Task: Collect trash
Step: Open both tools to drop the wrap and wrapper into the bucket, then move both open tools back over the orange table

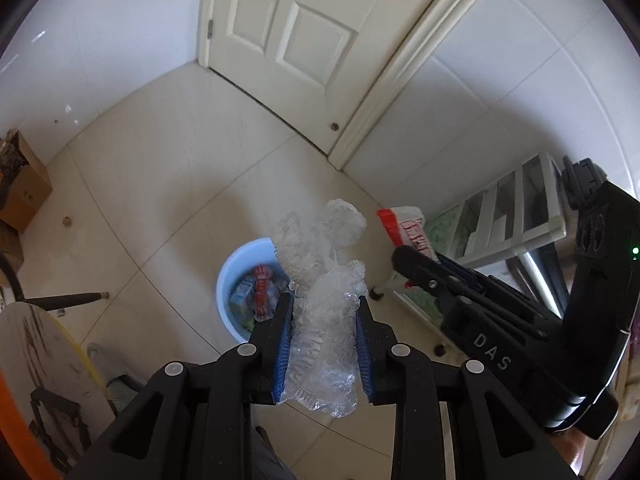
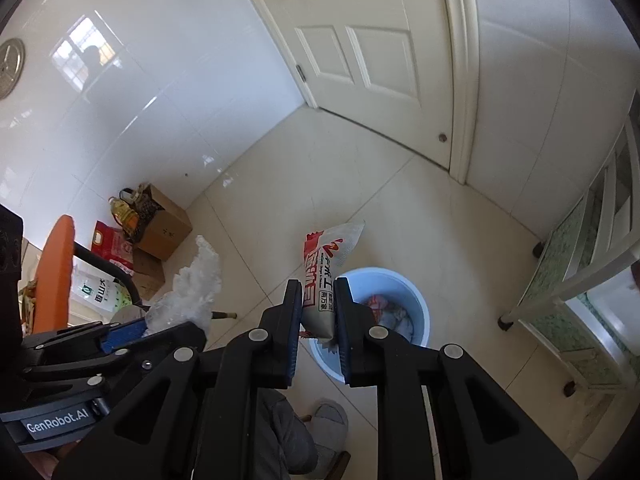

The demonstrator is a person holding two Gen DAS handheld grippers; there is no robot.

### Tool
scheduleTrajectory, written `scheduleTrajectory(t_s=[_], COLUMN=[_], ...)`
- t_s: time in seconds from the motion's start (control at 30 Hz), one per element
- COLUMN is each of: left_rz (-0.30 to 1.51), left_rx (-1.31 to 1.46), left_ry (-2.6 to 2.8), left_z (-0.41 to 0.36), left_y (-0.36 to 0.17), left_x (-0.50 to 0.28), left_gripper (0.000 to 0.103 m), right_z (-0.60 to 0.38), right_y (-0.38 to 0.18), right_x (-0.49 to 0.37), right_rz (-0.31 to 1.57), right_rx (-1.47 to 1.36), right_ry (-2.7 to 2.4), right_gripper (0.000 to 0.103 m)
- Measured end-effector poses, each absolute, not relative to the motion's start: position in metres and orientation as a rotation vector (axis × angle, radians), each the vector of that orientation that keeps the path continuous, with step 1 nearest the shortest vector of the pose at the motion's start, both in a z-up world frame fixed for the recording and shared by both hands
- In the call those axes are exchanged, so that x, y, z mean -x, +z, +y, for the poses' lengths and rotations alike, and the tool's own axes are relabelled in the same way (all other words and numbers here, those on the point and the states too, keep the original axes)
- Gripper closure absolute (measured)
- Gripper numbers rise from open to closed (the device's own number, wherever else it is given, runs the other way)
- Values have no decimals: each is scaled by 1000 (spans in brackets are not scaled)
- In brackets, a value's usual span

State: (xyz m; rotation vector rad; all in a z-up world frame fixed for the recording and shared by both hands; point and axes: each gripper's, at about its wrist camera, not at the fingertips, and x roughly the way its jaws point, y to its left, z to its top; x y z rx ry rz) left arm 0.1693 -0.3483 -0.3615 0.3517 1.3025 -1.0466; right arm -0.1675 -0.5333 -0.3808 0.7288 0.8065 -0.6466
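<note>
Bin [image 1: 234, 280] [image 2: 416, 300]: light blue, round, on the tile floor [image 1: 180, 152] [image 2: 360, 184], already holding crumpled wrappers in red, blue and white. Both pieces of trash are held in the air above or just beside it, neither one inside.

Left gripper [image 1: 323, 308] [image 2: 132, 330]: jaws clamped on a wad of clear crinkled plastic [image 1: 320, 280] [image 2: 196, 284]. Blue pads press it on both sides; the wad sticks well up past the fingertips and hides part of the bin's right rim in the left view.

Right gripper [image 2: 318, 290] [image 1: 420, 260]: jaws closed on a red-and-white wrapper [image 2: 324, 276] [image 1: 408, 230], gripped near its lower end, top end flaring up and to the right. In the right view it hangs over the bin's left rim.

The two grippers sit side by side, apart.

Around: white panel door [image 1: 296, 32] [image 2: 372, 48] at the far end, white tiled walls. Cardboard box [image 1: 26, 188] [image 2: 164, 228] against the left wall, with a red bag [image 2: 114, 246] next to it. Orange chair [image 2: 54, 272] at left. White rack [image 1: 516, 208] [image 2: 592, 264] on casters at right. Grey slipper [image 2: 330, 420] and trouser leg at the bottom of the right view.
</note>
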Motion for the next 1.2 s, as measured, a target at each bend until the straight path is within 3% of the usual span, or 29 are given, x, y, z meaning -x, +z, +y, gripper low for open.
scheduleTrajectory(t_s=[0.1,0.17,0.23,0.3,0.37,0.47,0.63,1.2], left_rz=[1313,1323,1303,1302,1290,1243,1156,842], left_rx=[-398,-413,-422,-437,-449,-465,-459,-269], left_ry=[-1024,-1011,-992,-981,-967,-937,-903,-851], left_z=[-398,-406,-413,-413,-414,-417,-396,-239], left_y=[-369,-373,-373,-373,-374,-369,-345,-219], left_x=[-189,-193,-193,-190,-184,-177,-154,-105], left_gripper=[71,42,33,27,26,23,16,14], right_z=[-540,-544,-551,-553,-553,-552,-546,-475], right_y=[-395,-403,-411,-415,-415,-412,-398,-267], right_x=[166,166,167,171,175,181,184,142], right_rz=[821,836,845,838,832,819,820,664], right_rx=[-763,-783,-804,-826,-833,-829,-798,-601], right_ry=[-655,-659,-670,-686,-704,-745,-791,-687], right_gripper=[82,77,59,33,25,0,0,0])
